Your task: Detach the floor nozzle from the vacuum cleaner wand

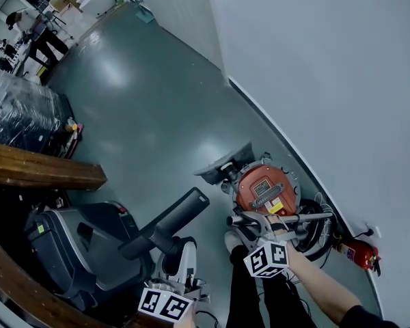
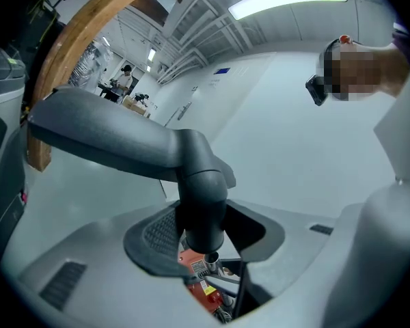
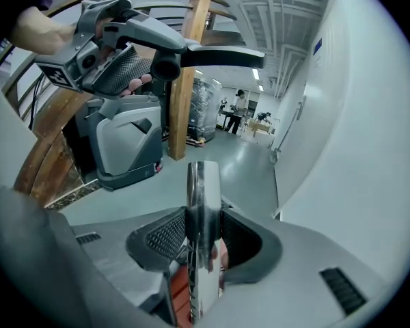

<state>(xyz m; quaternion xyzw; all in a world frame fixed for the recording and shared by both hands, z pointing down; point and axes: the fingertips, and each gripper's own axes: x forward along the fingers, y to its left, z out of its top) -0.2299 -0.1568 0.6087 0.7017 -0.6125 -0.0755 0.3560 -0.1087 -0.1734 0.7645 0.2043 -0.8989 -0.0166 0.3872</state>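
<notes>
L claw (image 2: 203,239) clamps nozzle (image 2: 116,139) neck, holding it clear | R claw (image 3: 203,241) pinches wand (image 3: 202,190) to steady it | nozzle up-left of R claw, apart; I judge it detached

Head view steeply down; gripper views close along jaws; all share red canister (image 1: 263,190)

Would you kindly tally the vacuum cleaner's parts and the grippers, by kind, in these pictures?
Floor nozzle: 1
Wand: 1
Red vacuum body: 1
Grippers: 2, left gripper and right gripper
Total: 5
</notes>
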